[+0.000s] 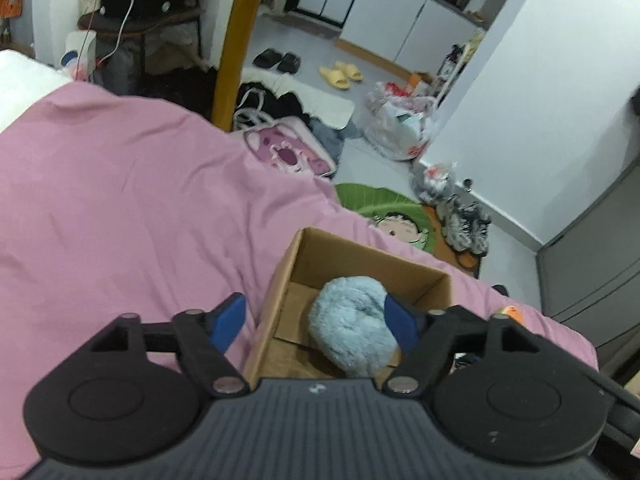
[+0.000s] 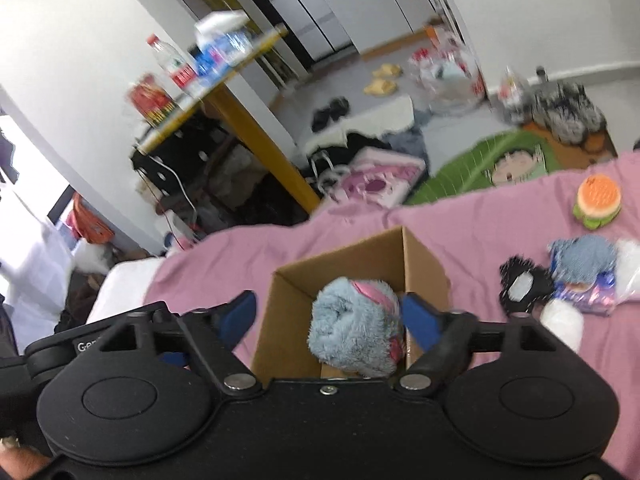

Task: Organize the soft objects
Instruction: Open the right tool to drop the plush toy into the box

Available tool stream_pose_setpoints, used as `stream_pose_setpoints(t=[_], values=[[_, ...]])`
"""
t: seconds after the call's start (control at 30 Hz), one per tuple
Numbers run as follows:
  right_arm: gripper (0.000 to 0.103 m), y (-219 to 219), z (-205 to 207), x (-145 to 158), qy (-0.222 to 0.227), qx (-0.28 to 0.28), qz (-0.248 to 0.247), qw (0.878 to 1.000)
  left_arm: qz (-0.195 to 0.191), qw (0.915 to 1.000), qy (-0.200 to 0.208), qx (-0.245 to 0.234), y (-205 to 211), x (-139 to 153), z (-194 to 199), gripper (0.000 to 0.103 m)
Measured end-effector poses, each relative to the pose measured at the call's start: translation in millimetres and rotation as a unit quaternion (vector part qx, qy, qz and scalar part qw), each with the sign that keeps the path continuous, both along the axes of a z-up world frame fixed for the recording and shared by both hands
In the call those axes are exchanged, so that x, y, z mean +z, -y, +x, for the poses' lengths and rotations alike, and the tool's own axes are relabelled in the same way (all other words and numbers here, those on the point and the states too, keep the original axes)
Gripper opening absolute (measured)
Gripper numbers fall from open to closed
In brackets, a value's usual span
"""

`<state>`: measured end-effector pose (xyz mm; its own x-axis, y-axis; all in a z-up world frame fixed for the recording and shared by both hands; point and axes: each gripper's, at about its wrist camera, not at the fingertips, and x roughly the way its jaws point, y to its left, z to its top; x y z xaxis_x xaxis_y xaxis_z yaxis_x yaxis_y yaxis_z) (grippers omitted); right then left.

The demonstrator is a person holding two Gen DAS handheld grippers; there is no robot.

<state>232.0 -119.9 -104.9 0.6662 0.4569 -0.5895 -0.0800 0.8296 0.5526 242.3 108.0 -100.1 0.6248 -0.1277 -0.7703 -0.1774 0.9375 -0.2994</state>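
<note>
One blue plush (image 2: 354, 326) sits in the box (image 2: 424, 264); both grippers (image 1: 316, 326) (image 2: 332, 320) gape, released. The burger (image 2: 599, 200) and other toys (image 2: 580, 276) wait near the bed's (image 2: 460, 224) right edge.

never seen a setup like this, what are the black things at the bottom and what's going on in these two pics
A person holds two hand-held tongs, each with a camera looking along its blue fingers. One picture is from the left tongs, the other from the right tongs. Both stand open and hold nothing. Below them a cardboard box sits on a pink bedsheet, with a fluffy blue toy inside. Beside the box lie a burger toy and a few more soft things.
</note>
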Motion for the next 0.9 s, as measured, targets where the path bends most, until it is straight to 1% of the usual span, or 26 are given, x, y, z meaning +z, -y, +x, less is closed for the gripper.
stream_pose_setpoints(t=[0.2, 0.33, 0.4, 0.5, 0.6, 0.7, 0.9], values=[[0.093, 27, -27, 19, 0.041, -0.003, -0.008, 0.999, 0.024, 0.9990, 0.036, 0.010, 18, 23, -29, 0.084], [0.095, 42, -46, 25, 0.056, -0.005, -0.004, 0.998, 0.021, 0.9990, 0.040, -0.005, 32, 34, -44, 0.087], [0.095, 50, -54, 27, 0.062, -0.011, -0.003, 0.998, 0.025, 0.9985, 0.048, -0.006, 37, 37, -52, 0.097], [0.095, 62, -65, 29, 0.068, -0.018, 0.000, 0.998, 0.031, 0.9974, 0.066, -0.004, 43, 43, -66, 0.103], [0.095, 73, -75, 33, 0.076, -0.022, 0.007, 0.997, 0.044, 0.9961, 0.076, -0.003, 51, 51, -78, 0.103], [0.096, 83, -87, 37, 0.086, -0.025, 0.010, 0.996, 0.039, 0.9953, 0.088, -0.012, 56, 58, -88, 0.103], [0.099, 103, -103, 45, 0.101, -0.033, 0.014, 0.994, 0.049, 0.9935, 0.102, -0.018, 71, 72, -104, 0.103]])
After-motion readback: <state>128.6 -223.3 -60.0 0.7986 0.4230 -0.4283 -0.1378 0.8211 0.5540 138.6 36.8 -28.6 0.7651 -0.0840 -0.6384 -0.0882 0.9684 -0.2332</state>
